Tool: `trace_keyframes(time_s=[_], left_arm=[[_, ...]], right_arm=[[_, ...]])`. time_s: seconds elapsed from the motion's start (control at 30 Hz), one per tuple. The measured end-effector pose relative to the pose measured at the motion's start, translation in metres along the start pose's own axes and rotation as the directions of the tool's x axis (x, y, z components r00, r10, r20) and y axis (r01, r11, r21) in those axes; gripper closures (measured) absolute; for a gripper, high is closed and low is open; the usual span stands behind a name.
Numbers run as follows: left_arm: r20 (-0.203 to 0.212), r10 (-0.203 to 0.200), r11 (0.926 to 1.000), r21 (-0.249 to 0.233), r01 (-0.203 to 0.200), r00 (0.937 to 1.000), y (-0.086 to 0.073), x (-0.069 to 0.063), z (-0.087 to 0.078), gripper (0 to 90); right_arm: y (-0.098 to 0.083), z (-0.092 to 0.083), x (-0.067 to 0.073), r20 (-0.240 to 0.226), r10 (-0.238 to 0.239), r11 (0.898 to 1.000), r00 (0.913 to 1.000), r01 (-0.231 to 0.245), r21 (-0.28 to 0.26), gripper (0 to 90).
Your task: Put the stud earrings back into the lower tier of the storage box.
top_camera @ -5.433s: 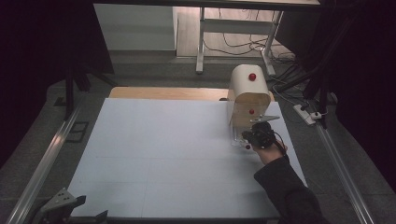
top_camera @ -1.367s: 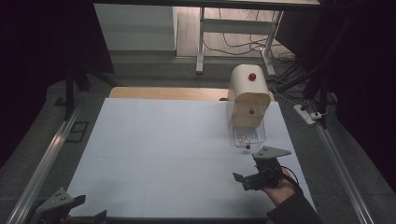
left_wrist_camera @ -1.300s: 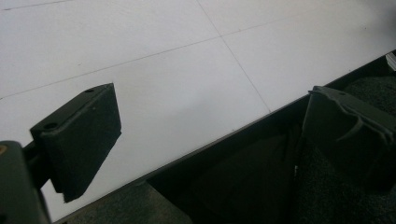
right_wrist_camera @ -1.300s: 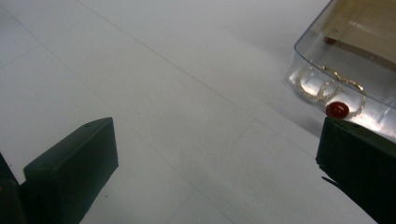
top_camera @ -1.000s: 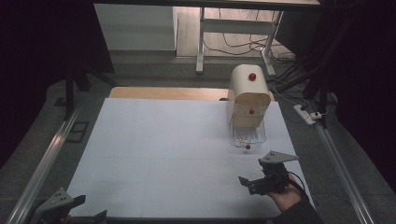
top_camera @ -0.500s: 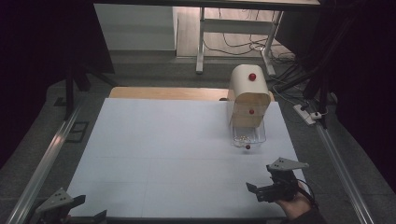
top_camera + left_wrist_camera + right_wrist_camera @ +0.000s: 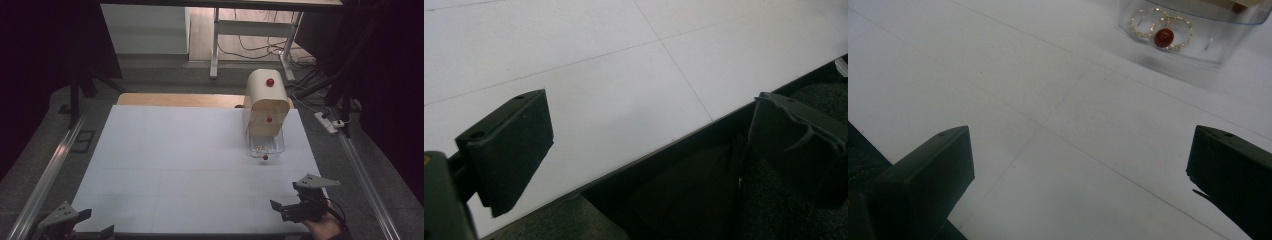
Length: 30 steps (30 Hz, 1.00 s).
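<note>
A small cream cabinet (image 7: 266,102) with red knobs stands at the table's far right. Its clear bottom drawer (image 7: 266,145) is pulled out and shows a red knob (image 7: 1163,37) and golden rings (image 7: 1147,21) inside. My right gripper (image 7: 298,206) is open near the front right edge, well short of the drawer, nothing between its jaws. My left gripper (image 7: 67,226) sits at the front left corner, open and empty, its jaws straddling the table's front edge (image 7: 664,150).
The white table top (image 7: 190,165) spreads wide between the two grippers. A wooden board (image 7: 175,100) lies behind it. Metal rails (image 7: 47,170) run along both sides, and a power strip (image 7: 327,122) with cables lies on the floor at the right.
My right gripper has pulled back from the cabinet toward the front right edge, leaving the clear drawer open. The left gripper has stayed at the front left corner.
</note>
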<state>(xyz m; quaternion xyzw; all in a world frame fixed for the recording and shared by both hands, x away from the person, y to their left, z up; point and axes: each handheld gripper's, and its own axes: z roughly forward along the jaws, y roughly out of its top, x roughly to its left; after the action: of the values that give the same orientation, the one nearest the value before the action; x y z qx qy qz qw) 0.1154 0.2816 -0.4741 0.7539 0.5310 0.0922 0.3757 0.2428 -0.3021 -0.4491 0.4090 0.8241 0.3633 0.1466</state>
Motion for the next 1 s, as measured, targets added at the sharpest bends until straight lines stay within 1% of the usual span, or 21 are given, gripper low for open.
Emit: trace_keyframes(time_s=[0.27,0.33,0.47,0.63,0.83,1.0], left_arm=[[0.002,-0.005,1.0,-0.004,0.005,1.0,0.0,0.0,0.0,4.6],[0.002,-0.005,1.0,-0.004,0.005,1.0,0.0,0.0,0.0,4.6],[0.002,-0.006,1.0,-0.004,0.006,1.0,0.0,0.001,0.0,4.5],[0.003,-0.007,1.0,-0.005,0.007,1.0,0.0,0.001,-0.001,4.5],[0.004,-0.01,0.9999,-0.007,0.01,0.9999,-0.001,0.001,-0.001,4.5],[0.006,-0.009,0.9999,-0.005,0.01,0.9999,-0.001,0.001,-0.001,4.5]], right_arm=[[-0.008,-0.007,-0.005,0.011,0.031,1.0,0.9995,-0.031,-0.002,0.0],[-0.009,-0.01,-0.007,0.012,0.044,0.999,0.999,-0.044,-0.011,0.0],[-0.012,-0.014,-0.008,0.021,0.054,0.998,0.9983,-0.054,-0.02,0.0],[-0.015,-0.019,-0.009,0.03,0.055,0.998,0.998,-0.054,-0.021,0.0],[-0.018,-0.023,-0.008,0.04,0.043,0.999,0.9983,-0.042,-0.016,0.0],[-0.021,-0.026,-0.007,0.043,0.039,0.999,0.9983,-0.039,-0.001,0.0]])
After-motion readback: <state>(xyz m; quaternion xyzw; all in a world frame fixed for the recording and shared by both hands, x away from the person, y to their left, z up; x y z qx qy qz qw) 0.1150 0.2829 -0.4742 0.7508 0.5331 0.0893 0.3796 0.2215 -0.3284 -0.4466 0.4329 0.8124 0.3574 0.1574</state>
